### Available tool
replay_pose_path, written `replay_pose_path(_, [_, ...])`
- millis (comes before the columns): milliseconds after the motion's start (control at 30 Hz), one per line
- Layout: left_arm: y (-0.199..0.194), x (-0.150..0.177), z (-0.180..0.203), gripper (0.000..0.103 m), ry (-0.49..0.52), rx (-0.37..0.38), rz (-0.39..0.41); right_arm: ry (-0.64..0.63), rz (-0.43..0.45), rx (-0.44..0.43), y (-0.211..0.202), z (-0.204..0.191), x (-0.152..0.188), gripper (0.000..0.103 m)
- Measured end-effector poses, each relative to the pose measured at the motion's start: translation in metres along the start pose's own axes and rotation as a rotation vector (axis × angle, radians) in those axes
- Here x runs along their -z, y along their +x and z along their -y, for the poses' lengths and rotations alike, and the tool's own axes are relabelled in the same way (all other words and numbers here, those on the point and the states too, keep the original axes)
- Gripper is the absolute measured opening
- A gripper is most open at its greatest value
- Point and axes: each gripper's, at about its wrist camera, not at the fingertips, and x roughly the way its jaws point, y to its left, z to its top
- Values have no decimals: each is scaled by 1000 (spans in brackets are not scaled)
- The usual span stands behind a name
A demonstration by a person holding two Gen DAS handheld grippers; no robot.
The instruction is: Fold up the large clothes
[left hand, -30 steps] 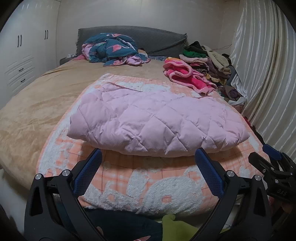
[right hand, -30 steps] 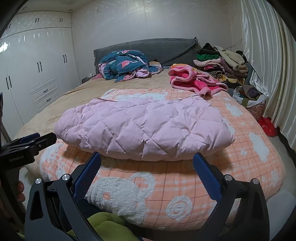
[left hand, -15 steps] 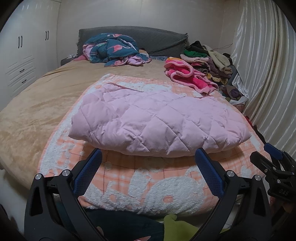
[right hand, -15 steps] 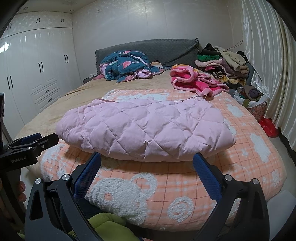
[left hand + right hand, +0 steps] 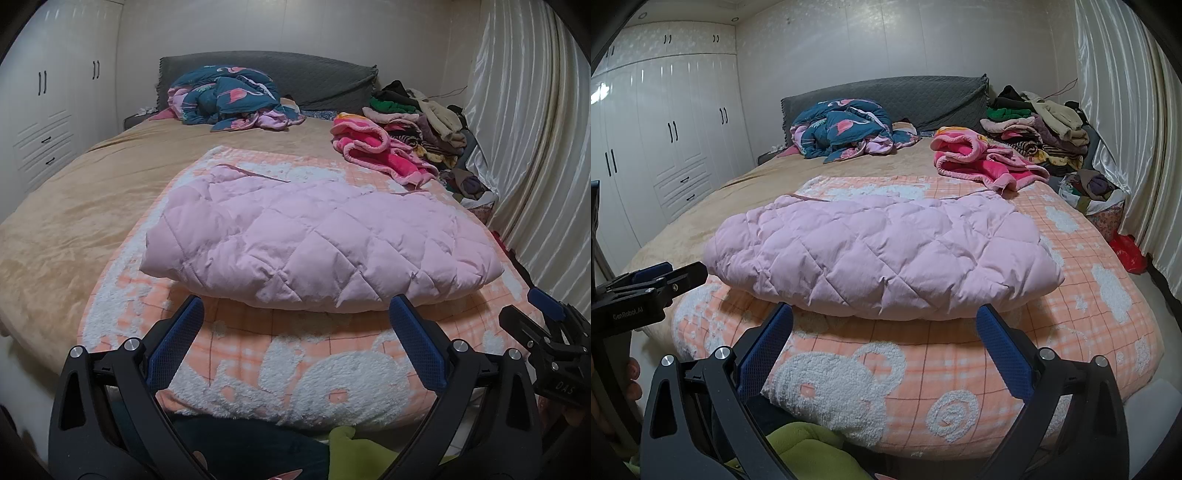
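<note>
From the left wrist view, the pink quilted coat (image 5: pixel 317 243) lies folded into a thick oblong on the peach bear-print blanket (image 5: pixel 295 373), dead centre, so this garment looks done to me. The left gripper (image 5: pixel 295 347) is held short of it with its jaws wide apart and empty; the right gripper (image 5: pixel 546 332) shows at 4 o'clock. A heap of clothes (image 5: pixel 417 122) at 1 o'clock still looks unfolded.

From the right wrist view, the coat (image 5: pixel 882 254) sits the same way, and the right gripper (image 5: pixel 886 345) is spread and holding nothing. The bed (image 5: pixel 701 214) carries a teal duvet (image 5: pixel 846 129) at 12 o'clock, white wardrobes (image 5: pixel 665 147) at 10, and a curtain (image 5: pixel 1126 110) at 2.
</note>
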Motion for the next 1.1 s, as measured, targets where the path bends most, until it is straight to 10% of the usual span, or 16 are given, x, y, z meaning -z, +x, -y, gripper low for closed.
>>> replay_pose_path(1100, [0, 1, -6, 94, 7, -7, -3, 0, 0, -1, 1, -1, 1, 99])
